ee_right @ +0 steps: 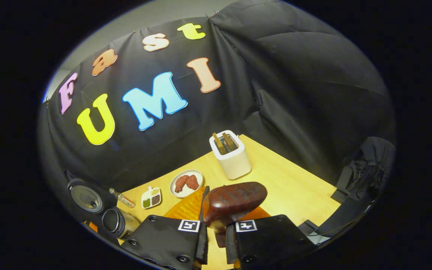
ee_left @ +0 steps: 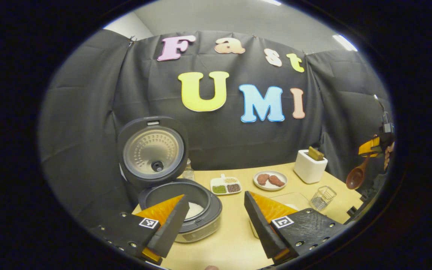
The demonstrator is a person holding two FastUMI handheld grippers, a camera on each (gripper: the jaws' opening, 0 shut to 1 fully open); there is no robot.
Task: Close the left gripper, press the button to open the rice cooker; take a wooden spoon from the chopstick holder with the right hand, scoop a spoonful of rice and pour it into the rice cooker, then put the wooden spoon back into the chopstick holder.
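Wooden table point(ee_left: 234, 240), black cloth wall behind: spoon in hand, cooker open.

We hold the wooden spoon point(ee_right: 234, 202) clamped in the right gripper point(ee_right: 216, 228), bowl fwd, well right of the rice cooker point(ee_left: 186, 210), lid up, rice inside. Left gripper point(ee_left: 216, 221) spread wide, empty, nearer the cooker. We count 1 spoon, 1 cooker, 1 wire holder point(ee_left: 323, 197) betw. them.

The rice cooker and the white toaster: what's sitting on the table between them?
In the left gripper view, between the rice cooker and the toaster sit a divided dish of grains and a plate with two brown pieces.
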